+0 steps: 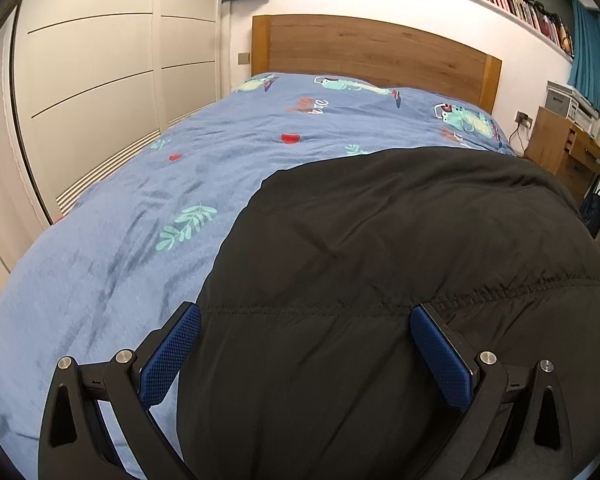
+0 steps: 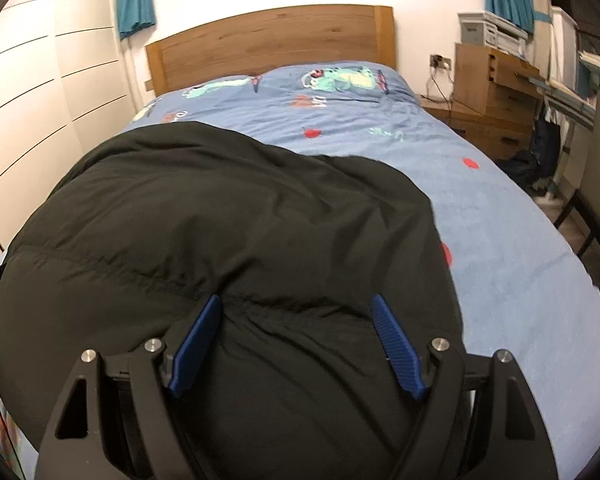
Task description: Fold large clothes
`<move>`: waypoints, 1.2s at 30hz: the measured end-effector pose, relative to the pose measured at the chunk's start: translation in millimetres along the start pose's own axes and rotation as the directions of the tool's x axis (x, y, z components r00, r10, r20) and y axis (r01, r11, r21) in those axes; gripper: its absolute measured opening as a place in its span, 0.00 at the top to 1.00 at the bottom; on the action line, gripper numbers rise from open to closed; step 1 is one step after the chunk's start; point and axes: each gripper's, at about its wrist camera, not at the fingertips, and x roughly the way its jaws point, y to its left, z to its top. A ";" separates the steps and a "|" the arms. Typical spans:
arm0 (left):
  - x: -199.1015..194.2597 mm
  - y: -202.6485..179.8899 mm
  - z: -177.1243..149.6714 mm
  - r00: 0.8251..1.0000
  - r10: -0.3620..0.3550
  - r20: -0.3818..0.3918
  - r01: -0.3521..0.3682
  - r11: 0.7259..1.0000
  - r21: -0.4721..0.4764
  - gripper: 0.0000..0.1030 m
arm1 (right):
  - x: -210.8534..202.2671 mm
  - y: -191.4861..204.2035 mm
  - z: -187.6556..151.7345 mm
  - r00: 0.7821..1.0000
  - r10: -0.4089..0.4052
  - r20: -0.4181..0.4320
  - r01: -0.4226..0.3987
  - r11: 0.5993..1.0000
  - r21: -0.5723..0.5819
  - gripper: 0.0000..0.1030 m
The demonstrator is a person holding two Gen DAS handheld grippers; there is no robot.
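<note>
A large black padded jacket [image 1: 380, 260] lies spread on the blue patterned duvet [image 1: 120, 240] of a bed. It also shows in the right wrist view [image 2: 220, 220]. My left gripper [image 1: 306, 316] is open, its blue pads just above the jacket's near left part, by a stitched seam. My right gripper [image 2: 296, 304] is open too, over the jacket's near right part, with its pads apart and nothing between them. The jacket's near edge is hidden under both grippers.
A wooden headboard [image 1: 372, 48] stands at the far end. White wardrobe doors [image 1: 100, 80] run along the left. A wooden bedside cabinet [image 2: 492, 92] with white boxes stands at the right, with a dark chair frame [image 2: 592, 232] beside the bed. Bare blue duvet [image 2: 520, 260] lies right of the jacket.
</note>
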 end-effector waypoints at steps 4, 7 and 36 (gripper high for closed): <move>-7.5 -0.5 -2.3 1.000 0.001 0.007 -0.001 1.000 0.002 0.00 | -6.3 -4.6 2.0 0.998 -0.053 -0.017 0.053 0.999 -0.002 0.25; -13.4 -1.4 -4.1 1.000 0.002 0.011 -0.002 1.000 0.010 0.00 | -18.1 2.4 1.9 0.999 -0.052 -0.010 0.052 0.998 -0.028 0.25; -49.8 -10.2 -44.0 0.999 -0.021 -0.043 0.022 1.000 0.021 0.01 | -50.9 28.1 -52.8 0.996 -0.015 -0.091 0.001 0.989 -0.145 0.25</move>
